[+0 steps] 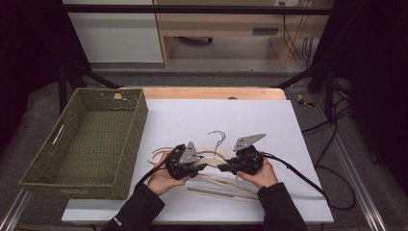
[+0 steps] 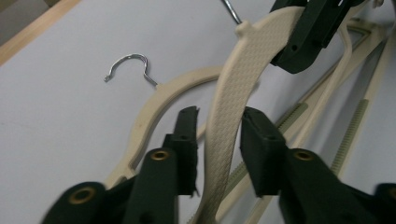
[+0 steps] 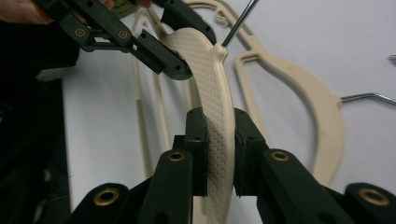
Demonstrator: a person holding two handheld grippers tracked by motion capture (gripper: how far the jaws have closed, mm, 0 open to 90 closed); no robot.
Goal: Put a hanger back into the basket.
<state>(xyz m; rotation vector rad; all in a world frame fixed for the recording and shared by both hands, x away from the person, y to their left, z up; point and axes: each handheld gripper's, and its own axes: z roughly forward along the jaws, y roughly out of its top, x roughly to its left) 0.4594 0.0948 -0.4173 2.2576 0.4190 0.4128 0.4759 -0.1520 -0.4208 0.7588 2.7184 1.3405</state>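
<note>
- The right claw point(image 3: 219, 154) is pinching the cream hanger point(image 3: 212, 93) firmly.
- The left claw point(image 2: 219, 140) is straddling it with its pads apart, so the hanger could be twisting or slipping onto the table point(image 1: 250, 120).

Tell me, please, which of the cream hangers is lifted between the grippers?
The textured hanger clamped by the right gripper; the other hanger lies flat on the table.

basket point(image 1: 122, 139): green, woven, at the counter's left edge
sheet point(image 1: 269, 120): white, covers the counter point(image 1: 211, 93)
cables point(image 1: 332, 159): right, off the counter
</note>
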